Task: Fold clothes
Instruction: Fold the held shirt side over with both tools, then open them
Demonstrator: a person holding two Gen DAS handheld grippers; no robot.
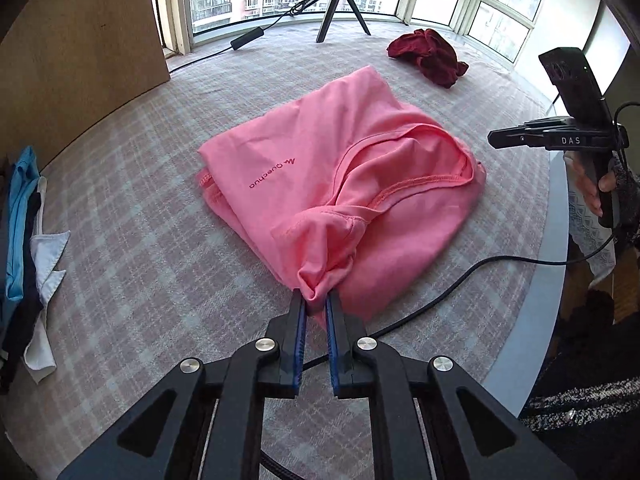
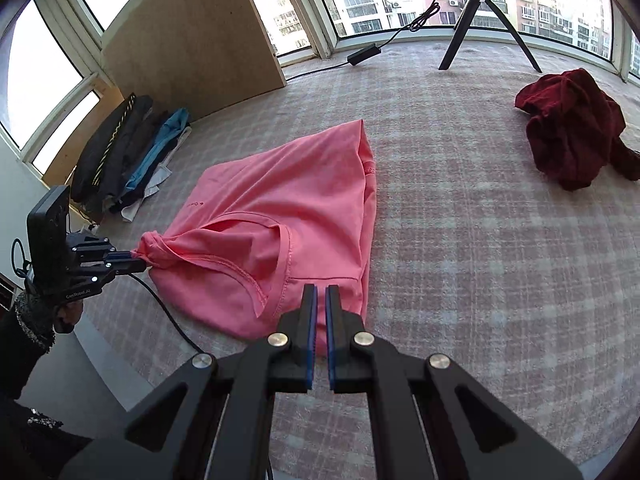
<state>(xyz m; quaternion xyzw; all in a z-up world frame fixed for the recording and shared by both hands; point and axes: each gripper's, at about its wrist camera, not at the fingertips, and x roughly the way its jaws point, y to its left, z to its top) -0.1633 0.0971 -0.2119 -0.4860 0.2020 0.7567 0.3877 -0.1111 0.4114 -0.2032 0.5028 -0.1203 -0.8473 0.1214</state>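
A pink shirt (image 1: 328, 168) lies folded on the checked cloth surface, its neckline toward me. My left gripper (image 1: 315, 300) is shut on a bunched corner of it near the front edge; the cloth fills the narrow gap between the blue pads. From the right wrist view the same left gripper (image 2: 140, 262) pinches the twisted pink corner, and the shirt (image 2: 288, 208) runs taut from it. My right gripper (image 2: 321, 290) is shut, with its tips over the shirt's near edge. In the left wrist view the right gripper (image 1: 492, 139) hangs in the air just right of the shirt, with nothing in it.
A crumpled dark red garment (image 2: 572, 128) lies at the back right. A stack of folded clothes (image 2: 140, 160) sits at the left by a wooden board (image 2: 192, 32). A black tripod (image 2: 480, 20) stands by the windows. A black cable (image 1: 460, 280) crosses the near edge.
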